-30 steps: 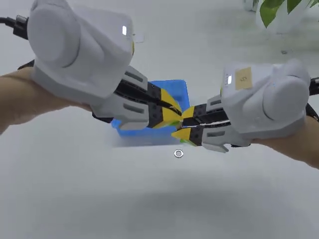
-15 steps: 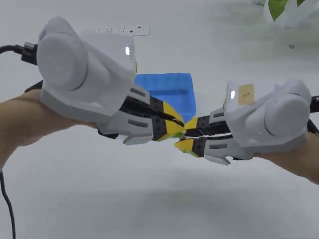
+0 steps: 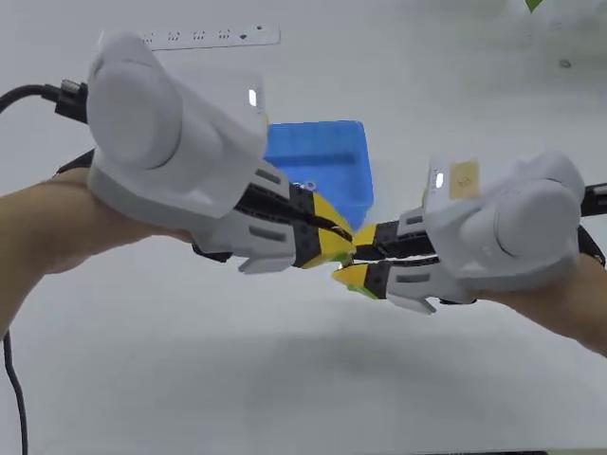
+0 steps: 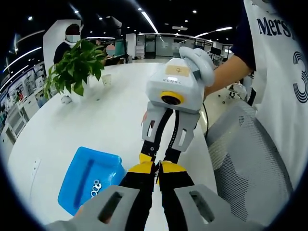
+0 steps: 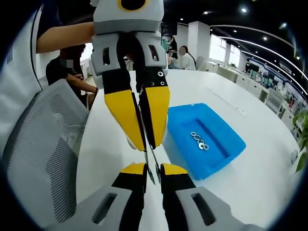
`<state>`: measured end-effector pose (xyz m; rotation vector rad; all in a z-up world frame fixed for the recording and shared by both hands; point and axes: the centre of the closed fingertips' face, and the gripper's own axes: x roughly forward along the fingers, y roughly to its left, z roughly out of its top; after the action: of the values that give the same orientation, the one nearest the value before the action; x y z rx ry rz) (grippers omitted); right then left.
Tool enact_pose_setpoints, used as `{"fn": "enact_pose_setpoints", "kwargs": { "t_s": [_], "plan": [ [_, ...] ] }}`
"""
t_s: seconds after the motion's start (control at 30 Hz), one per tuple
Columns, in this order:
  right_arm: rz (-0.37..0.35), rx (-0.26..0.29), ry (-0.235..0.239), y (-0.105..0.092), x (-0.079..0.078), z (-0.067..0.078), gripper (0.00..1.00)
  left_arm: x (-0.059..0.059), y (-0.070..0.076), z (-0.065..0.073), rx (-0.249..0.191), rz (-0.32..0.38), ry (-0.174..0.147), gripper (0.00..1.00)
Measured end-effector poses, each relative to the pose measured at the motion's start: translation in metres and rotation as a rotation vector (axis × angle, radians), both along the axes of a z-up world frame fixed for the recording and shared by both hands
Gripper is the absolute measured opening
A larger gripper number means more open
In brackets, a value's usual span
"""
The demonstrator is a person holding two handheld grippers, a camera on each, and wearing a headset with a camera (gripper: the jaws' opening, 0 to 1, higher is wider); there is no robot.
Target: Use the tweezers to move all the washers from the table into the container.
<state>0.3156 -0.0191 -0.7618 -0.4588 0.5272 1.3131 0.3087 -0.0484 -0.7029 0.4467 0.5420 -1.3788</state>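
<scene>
My left gripper [image 3: 341, 237] and right gripper [image 3: 347, 262] meet tip to tip above the white table, in front of the blue container [image 3: 322, 156]. In the right gripper view the thin metal tweezers [image 5: 150, 161] run out from between the left gripper's [image 5: 144, 139] yellow jaws, which are shut on them. The tweezers' point reaches down between the right gripper's [image 5: 154, 169] own jaws, which stand a narrow gap apart; whether they press it is unclear. Several washers [image 5: 198, 139] lie in the container [image 5: 216, 144]. The left gripper view shows its jaws [image 4: 157, 168] shut, facing the right gripper [image 4: 157, 156].
A white power strip [image 3: 209, 36] lies at the table's far edge behind the container. A potted plant [image 4: 77, 62] stands further along the table. A grey mesh chair [image 5: 43, 144] is beside the table. A black cable [image 3: 28, 95] trails from the left gripper.
The head camera has shifted, bringing the power strip into view. Both grippers stay tip to tip. The washer seen on the table below them 1.0 s ago is out of sight.
</scene>
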Motion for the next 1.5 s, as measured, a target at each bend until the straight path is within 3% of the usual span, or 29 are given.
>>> {"fn": "enact_pose_setpoints", "kwargs": {
  "t_s": [0.7, 1.23, 1.5],
  "plan": [
    [-0.021, -0.007, 0.026, 0.002, 0.008, -0.019, 0.12, 0.010, 0.001, -0.019, 0.019, -0.013, 0.037, 0.07],
    [-0.033, 0.009, 0.036, 0.003, 0.011, -0.021, 0.13, 0.013, 0.000, -0.022, 0.028, -0.012, 0.035, 0.07],
    [-0.022, -0.011, 0.010, 0.000, 0.010, -0.018, 0.13, 0.013, -0.004, -0.021, 0.026, -0.014, 0.031, 0.07]
  ]
}}
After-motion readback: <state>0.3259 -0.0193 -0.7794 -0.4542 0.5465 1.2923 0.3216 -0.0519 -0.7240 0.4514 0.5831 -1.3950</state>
